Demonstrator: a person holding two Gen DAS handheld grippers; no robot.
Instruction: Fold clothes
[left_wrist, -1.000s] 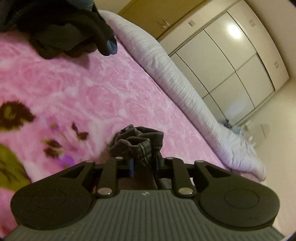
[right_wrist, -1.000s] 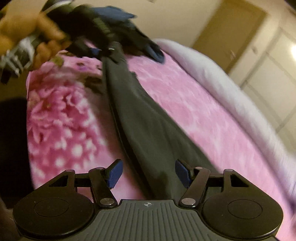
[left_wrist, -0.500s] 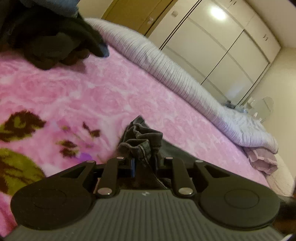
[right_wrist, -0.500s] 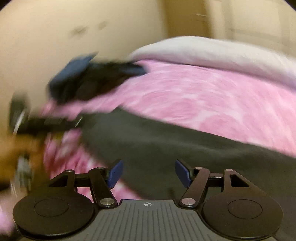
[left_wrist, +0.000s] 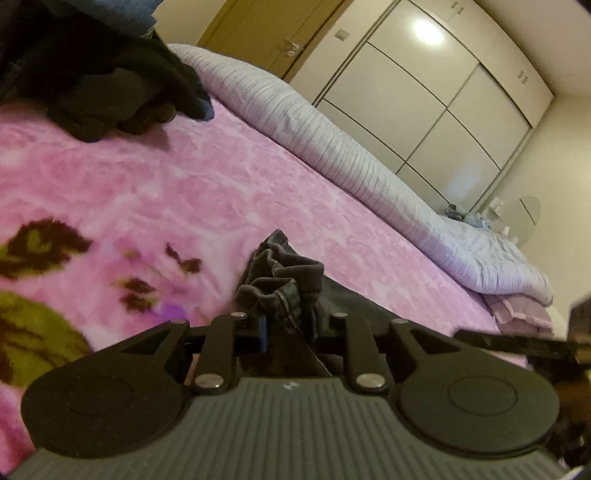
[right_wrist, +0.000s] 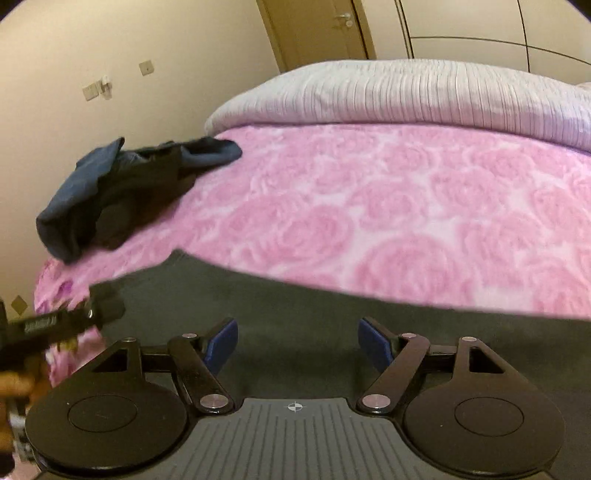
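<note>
A dark grey garment (right_wrist: 332, 306) lies stretched across the pink floral blanket (right_wrist: 369, 206). My left gripper (left_wrist: 288, 328) is shut on its bunched, gathered end (left_wrist: 284, 280), which puffs out above the fingers. In the right wrist view that gripper (right_wrist: 55, 325) shows at the left edge, at the garment's end. My right gripper (right_wrist: 297, 343) hovers over the garment's middle. Its jaws are opening, the blue pads (right_wrist: 221, 343) stand wide apart, and no cloth is pinched between them.
A heap of dark and blue clothes (right_wrist: 122, 199) sits at the blanket's far left corner, also at the upper left in the left wrist view (left_wrist: 110, 85). A grey striped duvet (right_wrist: 406, 96) lies rolled along the far side. Wardrobe doors (left_wrist: 424, 110) stand beyond.
The right gripper swung sideways and rolled, so the garment now runs across its view instead of away from it, and its pads stand wider. The left gripper rolled slightly, still gripping the bunched end.
</note>
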